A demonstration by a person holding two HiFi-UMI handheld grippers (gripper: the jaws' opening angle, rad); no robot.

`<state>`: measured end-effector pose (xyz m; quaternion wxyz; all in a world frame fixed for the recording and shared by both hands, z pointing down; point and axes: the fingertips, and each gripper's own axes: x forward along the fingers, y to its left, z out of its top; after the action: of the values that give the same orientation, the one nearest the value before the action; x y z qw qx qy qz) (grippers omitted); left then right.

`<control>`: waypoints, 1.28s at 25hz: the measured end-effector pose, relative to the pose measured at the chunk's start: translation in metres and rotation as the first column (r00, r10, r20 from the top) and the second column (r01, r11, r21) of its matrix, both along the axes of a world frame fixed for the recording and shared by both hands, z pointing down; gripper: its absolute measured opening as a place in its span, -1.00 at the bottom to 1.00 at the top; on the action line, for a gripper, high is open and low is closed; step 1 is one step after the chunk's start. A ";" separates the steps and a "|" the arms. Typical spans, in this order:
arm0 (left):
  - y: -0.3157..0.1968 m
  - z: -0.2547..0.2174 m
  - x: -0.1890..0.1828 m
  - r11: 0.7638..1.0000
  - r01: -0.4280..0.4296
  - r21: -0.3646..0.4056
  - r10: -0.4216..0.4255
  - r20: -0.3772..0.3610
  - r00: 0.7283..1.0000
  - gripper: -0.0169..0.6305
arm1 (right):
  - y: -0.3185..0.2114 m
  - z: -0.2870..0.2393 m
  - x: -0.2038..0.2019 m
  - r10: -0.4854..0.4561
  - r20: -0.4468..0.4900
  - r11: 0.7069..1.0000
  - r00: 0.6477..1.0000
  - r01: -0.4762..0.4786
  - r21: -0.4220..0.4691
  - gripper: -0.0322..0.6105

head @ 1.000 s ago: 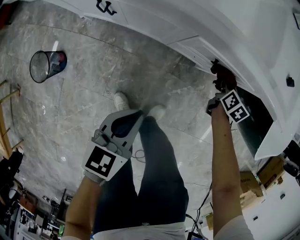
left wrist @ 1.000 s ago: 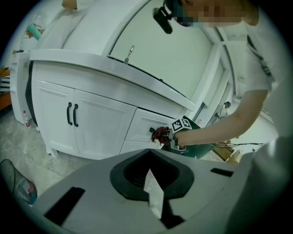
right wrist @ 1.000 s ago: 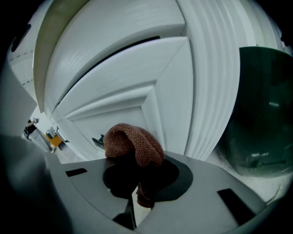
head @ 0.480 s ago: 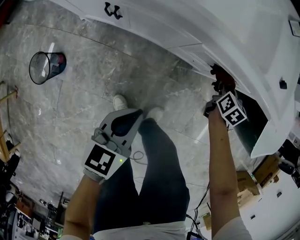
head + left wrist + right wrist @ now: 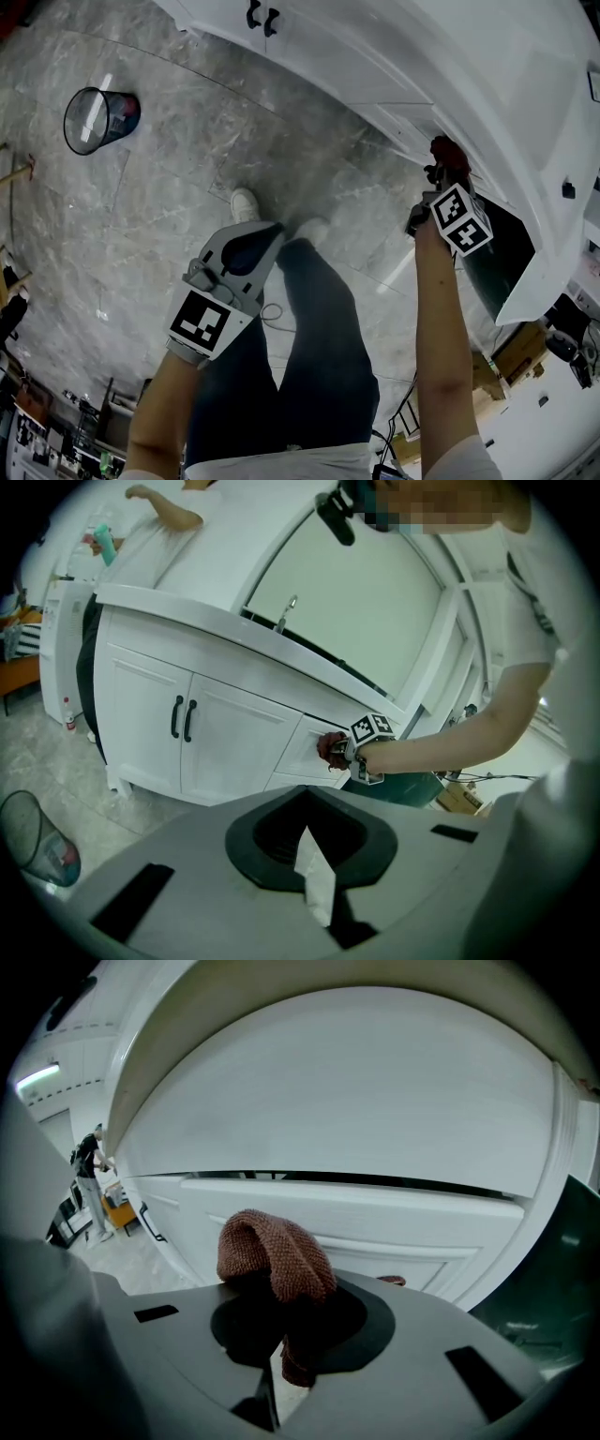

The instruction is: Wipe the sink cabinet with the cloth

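Observation:
The white sink cabinet [image 5: 375, 66] runs across the top of the head view, with black door handles [image 5: 261, 16]. My right gripper [image 5: 439, 178] is shut on a reddish-brown cloth [image 5: 446, 152] and holds it against a drawer front [image 5: 305, 747]. In the right gripper view the cloth [image 5: 272, 1255] bulges out over the jaws, close to the white panel [image 5: 375, 1213]. My left gripper [image 5: 246, 246] hangs low over the person's legs, away from the cabinet, its jaws shut with nothing between them. The left gripper view shows the cabinet doors [image 5: 187, 733] and the right gripper [image 5: 349, 749] at a distance.
A black mesh waste bin [image 5: 98, 117] stands on the grey marble floor [image 5: 169, 178] at the left. A dark open cabinet space [image 5: 497, 253] lies right of the right gripper. Cardboard boxes [image 5: 511, 352] sit at the lower right. A faucet [image 5: 286, 611] rises above the counter.
My right gripper and the cloth have shifted slightly up and to the right along the cabinet front. The left gripper has stayed put.

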<state>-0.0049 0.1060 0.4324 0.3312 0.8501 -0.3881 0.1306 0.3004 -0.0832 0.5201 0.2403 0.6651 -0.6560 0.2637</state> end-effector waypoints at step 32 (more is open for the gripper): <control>0.007 -0.002 -0.050 0.999 0.046 0.013 -0.047 0.025 0.999 -0.91 | 0.028 -0.010 -0.174 -0.324 0.195 0.946 0.926 0.316 0.073 -0.73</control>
<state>-0.0551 0.1128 0.4308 0.3239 0.8411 -0.4128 0.1311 0.1269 -0.0557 0.5098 0.1981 0.5231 -0.7821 0.2748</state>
